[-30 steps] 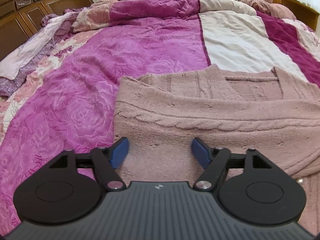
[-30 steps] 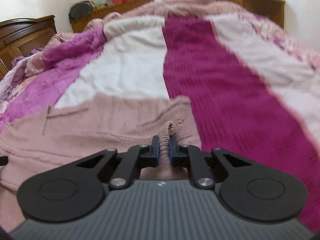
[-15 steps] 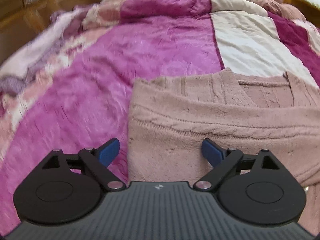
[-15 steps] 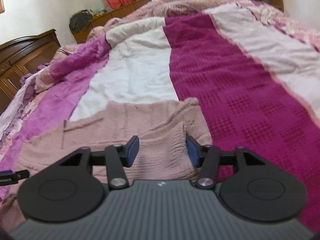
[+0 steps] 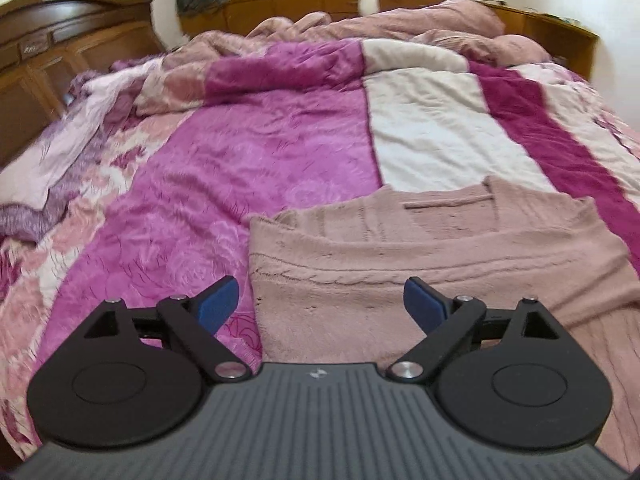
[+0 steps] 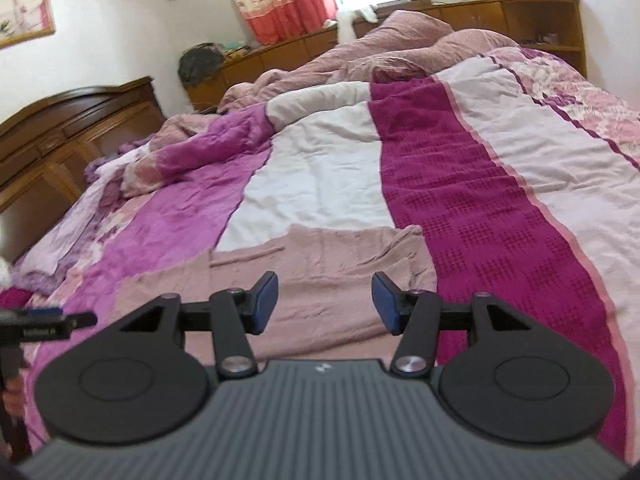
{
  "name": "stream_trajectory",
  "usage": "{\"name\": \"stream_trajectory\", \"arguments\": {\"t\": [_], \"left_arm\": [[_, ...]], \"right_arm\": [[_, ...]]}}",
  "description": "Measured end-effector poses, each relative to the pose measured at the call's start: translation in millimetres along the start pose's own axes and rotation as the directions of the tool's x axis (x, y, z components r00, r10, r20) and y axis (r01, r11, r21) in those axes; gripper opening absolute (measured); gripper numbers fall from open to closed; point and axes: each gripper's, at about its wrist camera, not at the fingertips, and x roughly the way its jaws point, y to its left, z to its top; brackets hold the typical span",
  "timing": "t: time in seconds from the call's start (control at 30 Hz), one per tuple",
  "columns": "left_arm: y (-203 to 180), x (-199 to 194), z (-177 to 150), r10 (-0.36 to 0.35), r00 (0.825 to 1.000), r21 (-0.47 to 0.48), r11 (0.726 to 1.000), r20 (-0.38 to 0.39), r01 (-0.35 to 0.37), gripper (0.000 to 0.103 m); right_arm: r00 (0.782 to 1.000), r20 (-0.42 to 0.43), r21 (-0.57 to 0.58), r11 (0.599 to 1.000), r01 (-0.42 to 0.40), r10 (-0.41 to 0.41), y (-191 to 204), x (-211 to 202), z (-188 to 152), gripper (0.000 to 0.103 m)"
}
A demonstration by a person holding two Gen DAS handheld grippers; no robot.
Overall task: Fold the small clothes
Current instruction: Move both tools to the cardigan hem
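A dusty-pink knitted sweater [image 5: 420, 264] lies folded flat on the bedspread, its collar band toward the far side. My left gripper [image 5: 322, 304] hangs above the sweater's near left corner, open wide, nothing between its blue pads. In the right wrist view the same sweater [image 6: 320, 272] lies below my right gripper [image 6: 325, 300], which is open above the cloth and holds nothing. A bit of the left gripper [image 6: 36, 324] shows at that view's left edge.
The bed is covered by a patchwork bedspread [image 5: 248, 168] in magenta, cream and dark pink. A crumpled pink duvet [image 6: 400, 48] is heaped at the far end. A dark wooden headboard [image 5: 60, 60] runs along the left, wooden shelving [image 6: 532, 20] behind.
My right gripper let go of the sweater's edge and opened. Both grippers rose and drew back, so more of the bed and room shows. The left jaws spread wider.
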Motion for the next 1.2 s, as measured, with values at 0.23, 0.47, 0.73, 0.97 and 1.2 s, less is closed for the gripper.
{"name": "stream_trajectory", "arguments": {"t": [0.23, 0.47, 0.73, 0.97, 1.2], "left_arm": [[0.4, -49.2, -9.4, -0.051, 0.999, 0.064, 0.997, -0.014, 0.052, 0.094], [0.0, -86.9, -38.9, -0.085, 0.996, 0.126, 0.988, -0.020, 0.086, 0.094], [-3.9, -104.1, -86.3, -0.108, 0.992, 0.163, 0.980, -0.067, 0.118, 0.094], [-2.3, -108.4, -116.1, -0.116, 0.988, 0.182, 0.974, -0.105, 0.134, 0.094], [-3.7, -110.2, -136.0, -0.134, 0.979, 0.217, 0.962, -0.157, 0.166, 0.094]], "right_arm": [[0.998, -0.056, -0.039, 0.998, -0.040, 0.038, 12.8, -29.5, -13.5, 0.054], [0.992, -0.115, -0.095, 0.993, -0.067, 0.056, 26.7, -48.5, -32.8, 0.054], [0.976, -0.213, -0.211, 0.973, -0.091, 0.045, 43.1, -59.2, -62.4, 0.054], [0.957, -0.289, -0.307, 0.944, -0.121, 0.029, 51.8, -70.1, -80.7, 0.054], [0.926, -0.377, -0.442, 0.875, -0.196, 0.017, 64.3, -76.0, -103.3, 0.054]]}}
